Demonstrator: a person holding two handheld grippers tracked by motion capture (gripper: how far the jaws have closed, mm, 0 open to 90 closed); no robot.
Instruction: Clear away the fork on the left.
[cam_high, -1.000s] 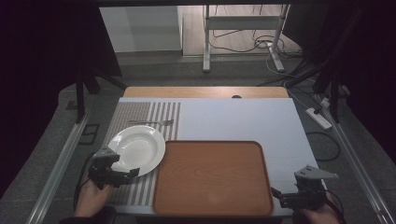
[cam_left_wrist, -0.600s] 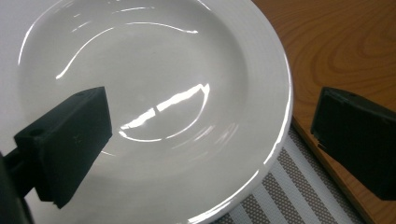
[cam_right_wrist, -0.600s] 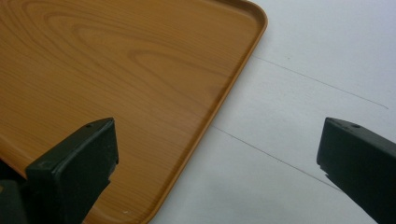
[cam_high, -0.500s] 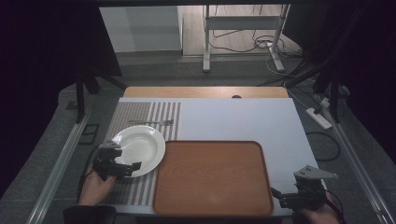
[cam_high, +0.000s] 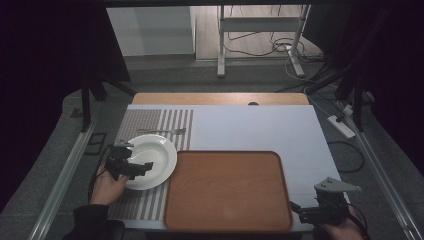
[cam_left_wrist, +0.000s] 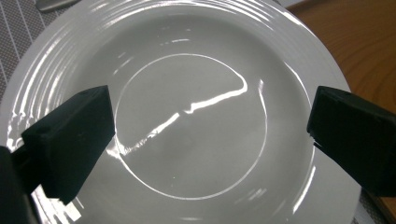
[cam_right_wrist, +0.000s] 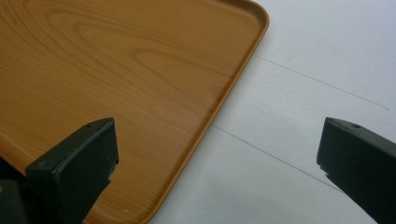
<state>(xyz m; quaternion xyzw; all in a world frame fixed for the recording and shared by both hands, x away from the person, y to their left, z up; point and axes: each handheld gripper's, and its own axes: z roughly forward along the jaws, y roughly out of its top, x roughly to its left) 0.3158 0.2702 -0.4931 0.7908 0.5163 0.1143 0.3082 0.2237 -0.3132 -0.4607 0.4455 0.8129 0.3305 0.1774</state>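
A white deep plate rests on the striped placemat at the left of the table. My left gripper hovers over the plate's near left rim, open, with nothing between its jaws. In the left gripper view the plate lies under and between the spread jaws of my left gripper. An empty wooden tray lies at the front centre. My right gripper is open at the tray's near right corner. In the right gripper view the tray edge runs between the jaws of my right gripper.
A fork lies on the placemat just beyond the plate. A white mat covers the table to the right of the placemat. Metal rails run along both table sides.
My left gripper has moved forward and right, from the placemat's near left onto the plate's rim. The right gripper has stayed still.
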